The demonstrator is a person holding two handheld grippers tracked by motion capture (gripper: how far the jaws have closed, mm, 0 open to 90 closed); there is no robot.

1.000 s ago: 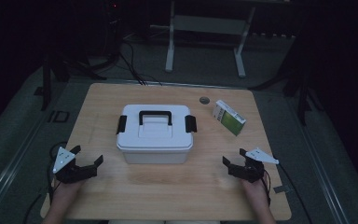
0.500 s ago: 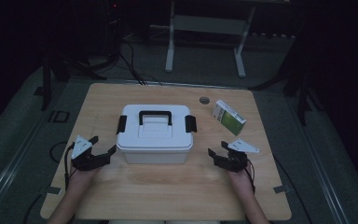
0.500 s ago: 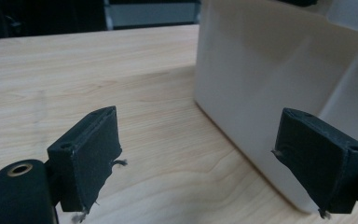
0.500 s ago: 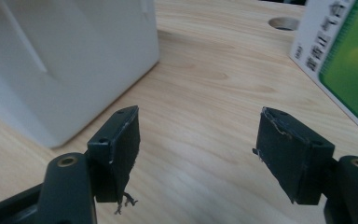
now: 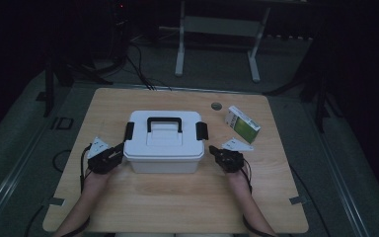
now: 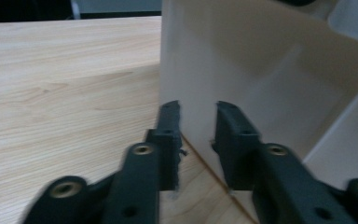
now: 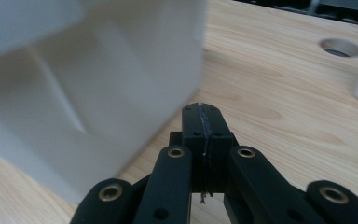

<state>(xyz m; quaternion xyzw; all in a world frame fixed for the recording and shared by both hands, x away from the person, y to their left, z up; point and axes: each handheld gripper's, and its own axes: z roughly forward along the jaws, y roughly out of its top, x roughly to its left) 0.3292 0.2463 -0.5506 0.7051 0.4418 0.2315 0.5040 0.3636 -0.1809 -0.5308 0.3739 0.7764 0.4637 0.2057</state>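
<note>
White storage box [image 5: 164,140] sits mid-counter [image 5: 177,207], lid latched. Your left gripper [image 6: 196,122], jaws slightly spread, noses its corner; your right gripper [image 7: 202,122], jaws pressed together, flanks the opposite side, likely bracketing it.

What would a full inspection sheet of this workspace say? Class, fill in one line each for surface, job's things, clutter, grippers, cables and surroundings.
Surface: light wooden table with a round hole near its far edge.
Job's things: white lidded box, black handle, a black latch at each end, lid on.
Clutter: green and white carton lying right of the box.
Grippers: left gripper open, fingers apart at the box's left side; right gripper shut, holding nothing, beside the box's right side.
Cables: one trails from each gripper; more lie on the floor beyond the table.
Surroundings: dark room, grey floor, a white frame behind the table.
</note>
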